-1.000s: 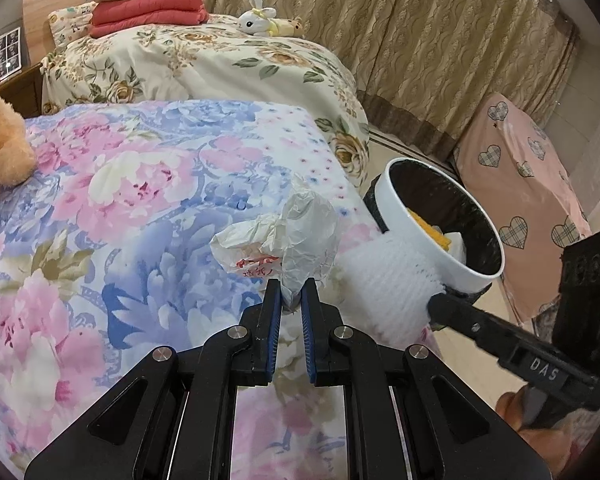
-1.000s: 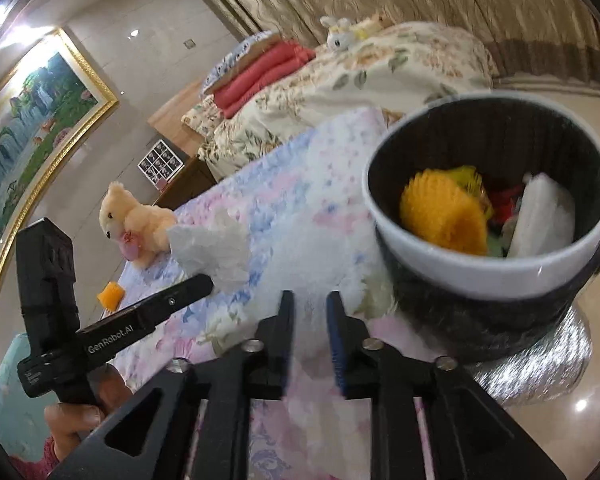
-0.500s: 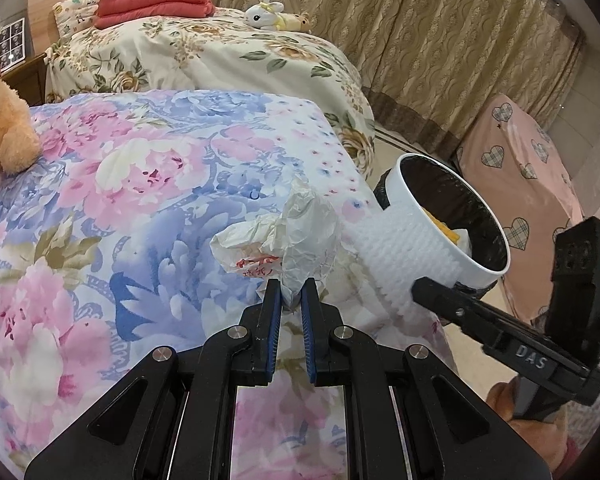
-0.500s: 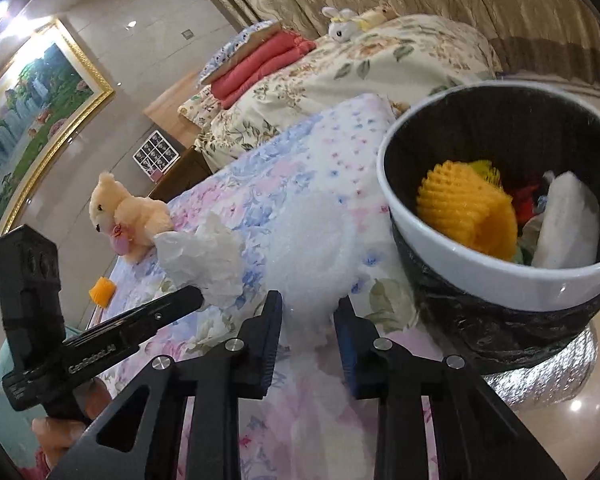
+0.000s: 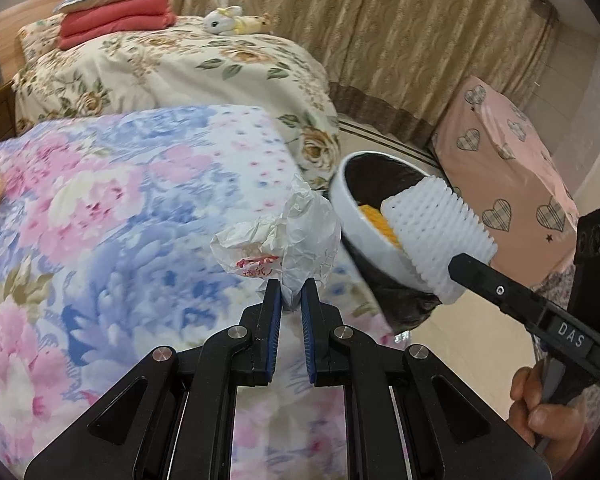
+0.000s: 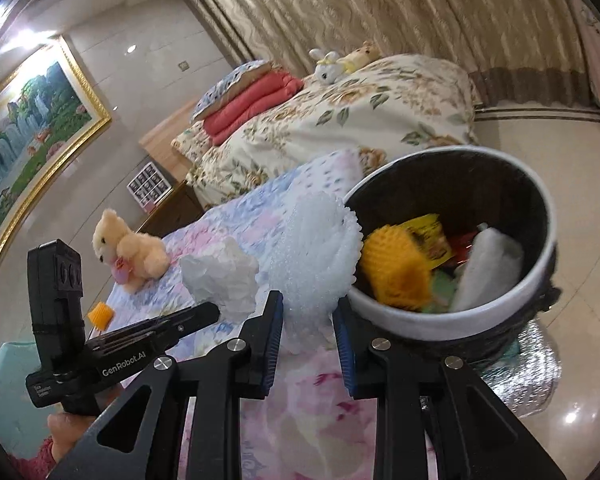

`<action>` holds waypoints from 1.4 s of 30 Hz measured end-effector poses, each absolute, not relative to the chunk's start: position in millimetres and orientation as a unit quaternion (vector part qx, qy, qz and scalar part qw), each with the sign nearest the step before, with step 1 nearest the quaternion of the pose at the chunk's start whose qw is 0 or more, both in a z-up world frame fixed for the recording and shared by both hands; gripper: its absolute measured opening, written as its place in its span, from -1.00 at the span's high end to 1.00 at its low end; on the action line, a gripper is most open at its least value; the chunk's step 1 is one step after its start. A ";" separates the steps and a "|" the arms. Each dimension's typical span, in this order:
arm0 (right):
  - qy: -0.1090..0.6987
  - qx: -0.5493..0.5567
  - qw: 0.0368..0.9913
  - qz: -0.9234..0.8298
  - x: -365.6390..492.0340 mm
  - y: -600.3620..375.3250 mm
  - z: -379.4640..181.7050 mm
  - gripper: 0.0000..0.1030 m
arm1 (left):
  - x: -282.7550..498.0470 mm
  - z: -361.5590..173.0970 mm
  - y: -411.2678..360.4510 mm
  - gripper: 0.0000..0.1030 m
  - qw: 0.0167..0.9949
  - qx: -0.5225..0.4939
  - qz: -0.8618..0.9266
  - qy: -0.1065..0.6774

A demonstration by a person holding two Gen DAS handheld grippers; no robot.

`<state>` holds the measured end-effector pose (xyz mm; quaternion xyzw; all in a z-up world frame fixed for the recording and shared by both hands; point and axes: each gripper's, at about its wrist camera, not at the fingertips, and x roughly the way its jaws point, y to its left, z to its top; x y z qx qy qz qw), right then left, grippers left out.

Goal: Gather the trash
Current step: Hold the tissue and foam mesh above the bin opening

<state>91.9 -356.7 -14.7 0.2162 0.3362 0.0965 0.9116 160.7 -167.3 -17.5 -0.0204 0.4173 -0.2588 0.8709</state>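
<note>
Foam net [image 6: 316, 256] between right gripper [image 6: 307, 322] fingers

The crumpled paper [image 5: 296, 236] looks thin and wrinkly. The white foam net [image 5: 440, 232] is bumpy. The bin [image 6: 496, 304] rim is smooth, shiny plastic. The bedspread [image 5: 120, 200] is soft cloth.

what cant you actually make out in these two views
- Bin contents beneath the yellow foam net: motion-blurred in the right wrist view.
- Red print on the crumpled paper: too small, creased, left wrist view.
- White foam net lower end: hidden by the right gripper.
</note>
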 end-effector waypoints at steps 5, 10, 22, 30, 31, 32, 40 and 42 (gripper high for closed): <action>0.327 0.228 0.914 0.070 89.1 -379.9 -12.2 0.51 | 160.9 -10.6 -188.0 0.82 0.869 -0.009 -0.276 0.411; 0.322 0.234 0.915 0.054 88.7 -396.5 -11.0 0.50 | 162.2 -6.2 -206.5 0.82 0.866 0.000 -0.289 0.408; 0.322 0.245 0.914 0.034 92.4 -420.9 -15.2 0.51 | 167.4 -0.7 -240.2 0.82 0.860 0.013 -0.309 0.407; 0.323 0.248 0.913 0.025 94.8 -432.6 -15.4 0.50 | 171.2 -0.4 -258.5 0.82 0.856 0.021 -0.318 0.407; 0.323 0.248 0.913 0.024 95.6 -434.3 -15.3 0.51 | 171.8 -0.6 -260.8 0.82 0.856 0.022 -0.319 0.407; 0.323 0.248 0.913 0.023 96.0 -435.5 -15.5 0.51 | 172.4 -0.8 -263.0 0.82 0.855 0.023 -0.320 0.408; 0.324 0.248 0.913 0.018 101.4 -444.7 -17.0 0.50 | 177.1 -1.9 -276.2 0.82 0.852 0.030 -0.323 0.410; 0.325 0.248 0.912 0.017 102.8 -446.4 -17.6 0.51 | 178.2 -2.4 -277.7 0.82 0.852 0.030 -0.323 0.411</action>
